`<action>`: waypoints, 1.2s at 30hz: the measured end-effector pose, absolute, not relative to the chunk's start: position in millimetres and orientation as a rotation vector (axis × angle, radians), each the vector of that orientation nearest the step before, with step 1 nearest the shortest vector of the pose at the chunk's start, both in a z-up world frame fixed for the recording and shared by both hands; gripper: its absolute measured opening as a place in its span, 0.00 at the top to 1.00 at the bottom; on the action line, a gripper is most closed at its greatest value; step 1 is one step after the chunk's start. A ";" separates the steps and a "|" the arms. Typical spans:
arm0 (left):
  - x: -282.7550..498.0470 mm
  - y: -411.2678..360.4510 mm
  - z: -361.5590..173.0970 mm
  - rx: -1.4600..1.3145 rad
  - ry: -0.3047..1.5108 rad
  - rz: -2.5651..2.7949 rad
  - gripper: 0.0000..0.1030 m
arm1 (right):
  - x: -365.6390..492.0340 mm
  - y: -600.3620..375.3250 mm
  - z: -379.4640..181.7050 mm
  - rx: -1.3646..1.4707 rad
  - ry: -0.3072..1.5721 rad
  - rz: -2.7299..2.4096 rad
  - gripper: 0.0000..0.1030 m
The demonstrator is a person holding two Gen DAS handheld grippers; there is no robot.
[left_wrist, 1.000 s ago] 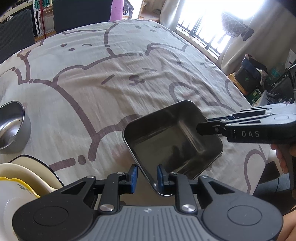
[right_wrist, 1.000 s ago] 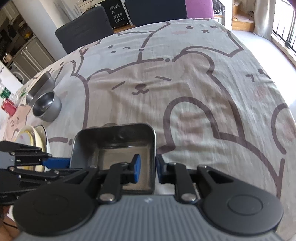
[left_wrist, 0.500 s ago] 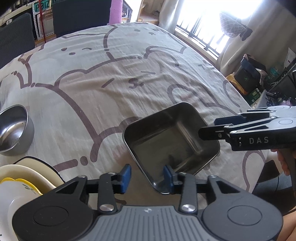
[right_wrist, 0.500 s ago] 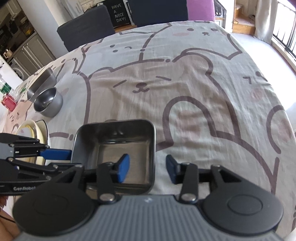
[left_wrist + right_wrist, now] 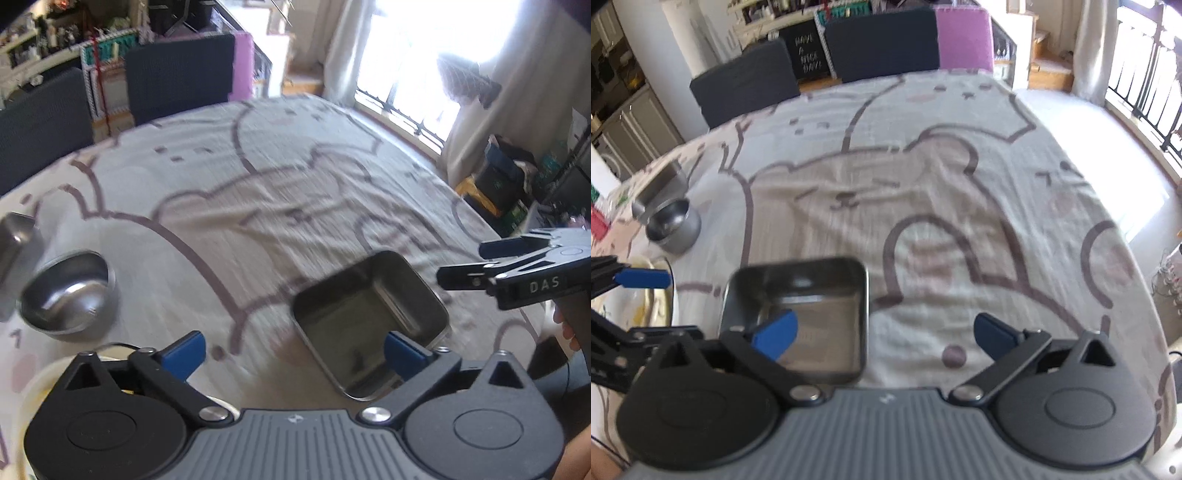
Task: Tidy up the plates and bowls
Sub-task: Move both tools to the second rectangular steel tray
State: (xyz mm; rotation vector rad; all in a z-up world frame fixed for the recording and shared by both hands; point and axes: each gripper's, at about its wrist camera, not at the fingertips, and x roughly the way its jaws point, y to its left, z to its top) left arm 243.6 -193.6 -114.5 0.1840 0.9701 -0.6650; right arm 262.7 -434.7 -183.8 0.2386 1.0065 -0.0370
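Observation:
A square steel dish (image 5: 369, 317) (image 5: 801, 295) rests on the bear-print tablecloth (image 5: 258, 206). My left gripper (image 5: 294, 352) hovers over its near corner, jaws opening wide and pads off the rim. My right gripper (image 5: 884, 332) stands over the dish's right wall. Its jaws are opening too and touch nothing. In the left wrist view the right gripper (image 5: 467, 264) sits just right of the dish. A round steel bowl (image 5: 70, 295) (image 5: 674, 225) stands to the left. Cream and yellow plates (image 5: 653, 295) are stacked near the left gripper's blue finger (image 5: 642, 278).
A second steel dish (image 5: 14, 240) (image 5: 661, 184) lies behind the round bowl. Dark chairs (image 5: 879, 40) line the table's far side. The table's right edge (image 5: 1145, 280) drops toward the floor, with bags and boxes (image 5: 502, 177) by the window.
Both grippers let go of the square dish's rim and spread wide. Both lifted and drew back a little. The dish stays on the cloth.

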 end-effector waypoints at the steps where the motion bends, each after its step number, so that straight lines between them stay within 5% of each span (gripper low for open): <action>1: 246.0 -188.1 -111.7 0.172 0.960 -0.653 0.00 | 263.2 -435.3 -180.9 0.241 0.986 -0.044 0.00; 18: 298.4 -45.9 -85.0 -0.105 0.902 -0.353 0.00 | 357.5 -366.7 -150.9 0.211 0.771 0.023 0.00; 36: 365.4 83.0 -128.8 -0.475 0.918 0.088 0.00 | 529.7 -202.8 -168.4 0.129 0.716 0.318 0.00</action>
